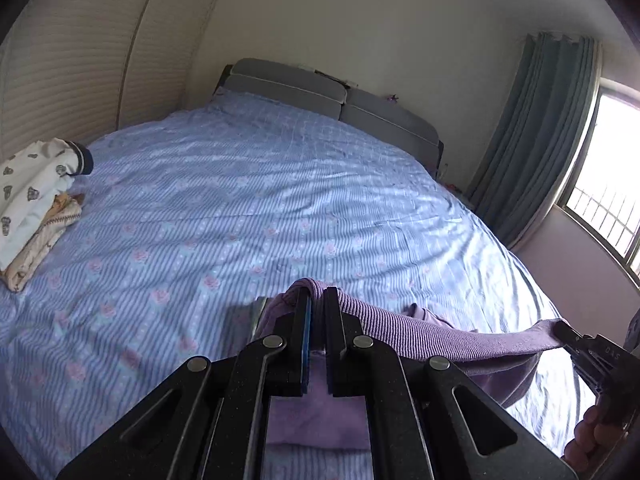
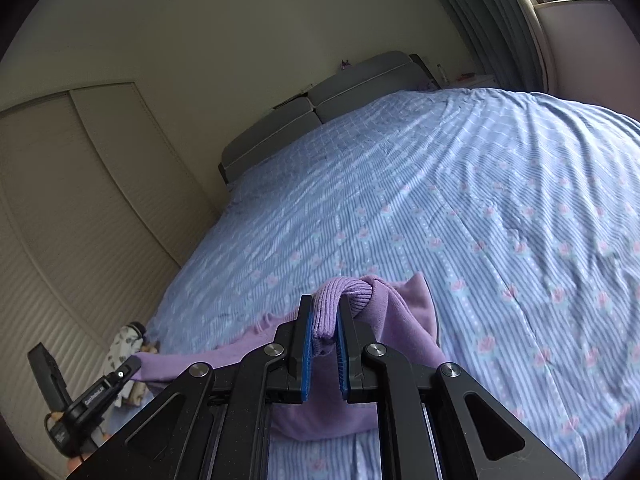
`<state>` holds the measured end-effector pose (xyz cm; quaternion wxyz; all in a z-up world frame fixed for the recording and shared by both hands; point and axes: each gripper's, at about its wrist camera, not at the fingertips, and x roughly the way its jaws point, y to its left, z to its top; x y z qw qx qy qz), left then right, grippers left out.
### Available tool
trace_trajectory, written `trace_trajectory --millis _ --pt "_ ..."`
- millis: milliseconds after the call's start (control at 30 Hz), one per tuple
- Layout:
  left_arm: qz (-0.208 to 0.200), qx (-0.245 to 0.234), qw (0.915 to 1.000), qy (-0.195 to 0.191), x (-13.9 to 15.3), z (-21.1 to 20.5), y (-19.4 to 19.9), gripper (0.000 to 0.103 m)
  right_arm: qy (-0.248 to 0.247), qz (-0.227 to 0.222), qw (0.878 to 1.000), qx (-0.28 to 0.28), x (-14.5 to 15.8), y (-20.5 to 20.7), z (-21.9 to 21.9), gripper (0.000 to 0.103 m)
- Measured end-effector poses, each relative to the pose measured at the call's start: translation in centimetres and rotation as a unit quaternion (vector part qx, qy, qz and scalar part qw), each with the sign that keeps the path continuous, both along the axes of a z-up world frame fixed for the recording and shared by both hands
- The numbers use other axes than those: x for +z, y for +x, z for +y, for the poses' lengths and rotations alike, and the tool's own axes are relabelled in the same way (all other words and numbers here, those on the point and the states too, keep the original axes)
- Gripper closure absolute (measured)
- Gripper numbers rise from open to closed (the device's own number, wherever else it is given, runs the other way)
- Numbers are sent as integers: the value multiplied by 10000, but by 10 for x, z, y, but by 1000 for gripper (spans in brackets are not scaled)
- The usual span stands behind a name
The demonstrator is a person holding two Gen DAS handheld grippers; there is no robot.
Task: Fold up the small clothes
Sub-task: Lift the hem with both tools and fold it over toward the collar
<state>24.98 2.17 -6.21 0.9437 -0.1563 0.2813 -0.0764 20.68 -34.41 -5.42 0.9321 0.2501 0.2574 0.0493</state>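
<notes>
Left edge of bed (image 1: 240,200): stack of folded clothes (image 1: 36,208), already done by the look of it. Left gripper (image 1: 316,308) clenched on the ribbed hem of the purple garment (image 1: 440,332); right gripper (image 2: 324,320) clenched on the same hem further along. Garment stretched between the two, body hanging down to the sheet near the front. Step, as I read it: lift and spread before folding. Next: keep the hem taut and level, lay it flat on the clear bedspread, then release.
</notes>
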Motion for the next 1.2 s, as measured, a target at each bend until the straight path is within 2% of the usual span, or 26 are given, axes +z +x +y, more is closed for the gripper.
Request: trace_trajectory --millis 233,433,533,600,667,733,767,800,833,867,1033,1133,1200 --pt "569 -15 9982 200 -49 -10 82 95 0 590 9982 -137 -46 81 -11 92" --pt "988 -41 9942 433 -93 -15 111 95 -108 1170 9929 -164 -94 115 -12 92" --pt "1016 -100 9926 654 -103 -19 116 94 -194 1312 9910 -187 -110 122 -11 92" --pt "994 -153 9918 791 -100 -24 115 93 -299 1295 9909 -198 -110 123 -7 92" --pt "908 -227 9920 849 -93 -25 109 93 -367 1270 9911 -125 -105 121 -4 86" --pt "811 -230 9916 977 -84 -24 102 84 -481 1200 9916 -87 -97 118 -4 76" --pt "750 -216 9917 1025 -79 -22 98 70 -613 1136 9916 -113 -90 114 -3 72" --pt "700 -193 9919 1047 -75 -21 95 61 -767 1053 9913 -168 -82 109 -1 63" --pt "686 -158 9920 1051 -73 -19 93 60 -890 958 9912 -224 -77 104 -1 54" --pt "701 -140 9921 1031 -70 -16 93 60 -960 878 9912 -247 -71 99 0 51" --pt "817 -290 9893 1176 -72 -16 94 60 -1350 909 9864 -233 -61 95 1 50" --pt "1081 -552 9855 1185 -82 -18 100 59 -1611 1057 9811 -174 -64 99 2 50" --pt "1361 -748 9807 1189 -93 -21 108 55 -1738 1187 9776 -69 -69 108 2 50"
